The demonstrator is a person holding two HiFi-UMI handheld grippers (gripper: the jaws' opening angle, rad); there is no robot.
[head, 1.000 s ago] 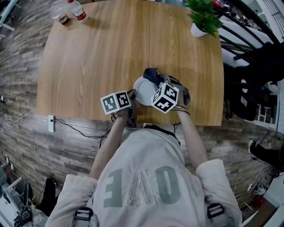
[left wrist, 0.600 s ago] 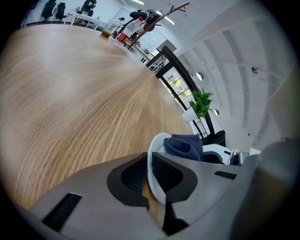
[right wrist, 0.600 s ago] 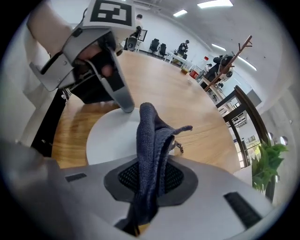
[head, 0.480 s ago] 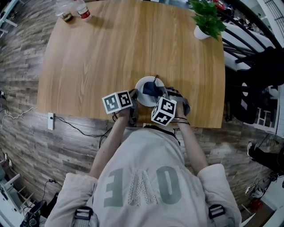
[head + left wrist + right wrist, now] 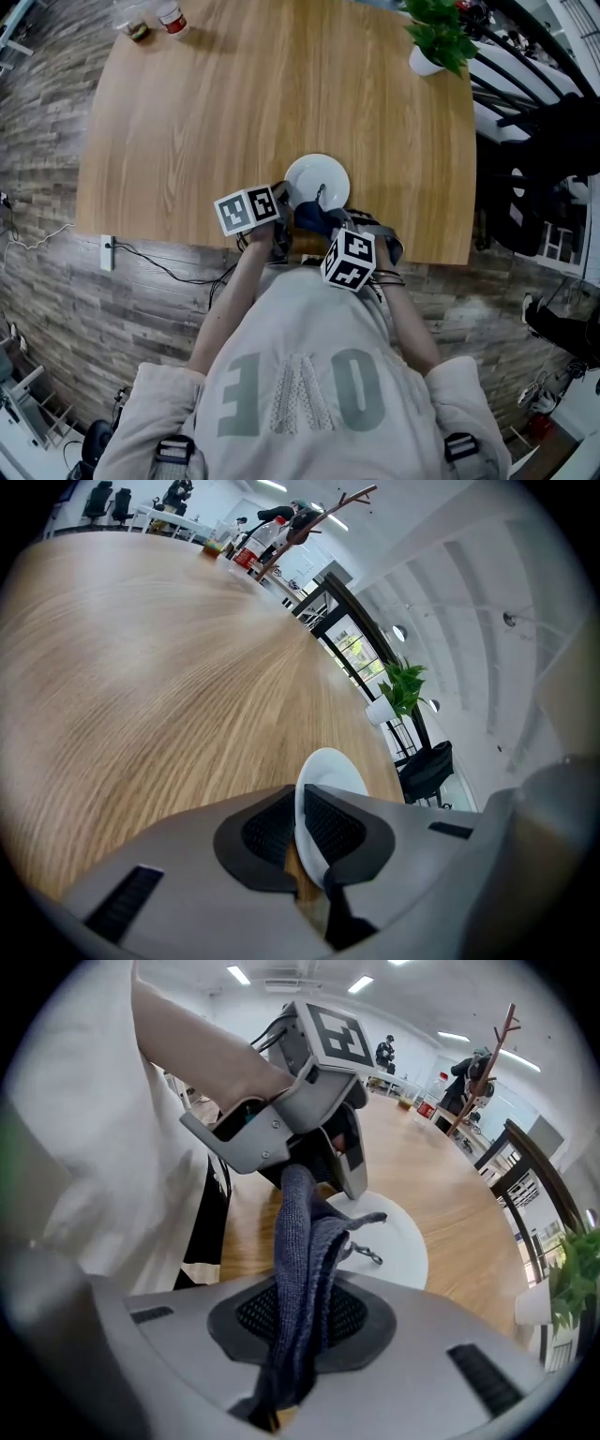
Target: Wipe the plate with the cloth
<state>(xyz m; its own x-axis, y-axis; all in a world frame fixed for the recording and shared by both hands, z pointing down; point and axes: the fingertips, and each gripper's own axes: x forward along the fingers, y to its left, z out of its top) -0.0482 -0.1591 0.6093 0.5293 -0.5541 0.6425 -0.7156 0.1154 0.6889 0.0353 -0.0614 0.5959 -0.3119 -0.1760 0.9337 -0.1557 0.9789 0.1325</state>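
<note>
A white plate (image 5: pixel 317 180) rests on the wooden table (image 5: pixel 206 112) near its front edge. My left gripper (image 5: pixel 280 203) is shut on the plate's near-left rim; in the left gripper view the rim (image 5: pixel 330 772) stands edge-on between the pads. My right gripper (image 5: pixel 325 228) is shut on a dark blue cloth (image 5: pixel 312 217), which hangs at the plate's near edge. The right gripper view has the cloth (image 5: pixel 300 1241) pinched between the pads, its end trailing over the plate (image 5: pixel 401 1246), with the left gripper (image 5: pixel 339 1171) just beyond.
A potted plant (image 5: pixel 434 36) stands at the table's far right corner, and bottles (image 5: pixel 152 19) at the far left corner. A black chair (image 5: pixel 553 141) sits right of the table. The table's front edge runs just under both grippers.
My right gripper has dragged the cloth from the plate's far side across it to the near edge, uncovering the white face. The left gripper and plate kept still.
</note>
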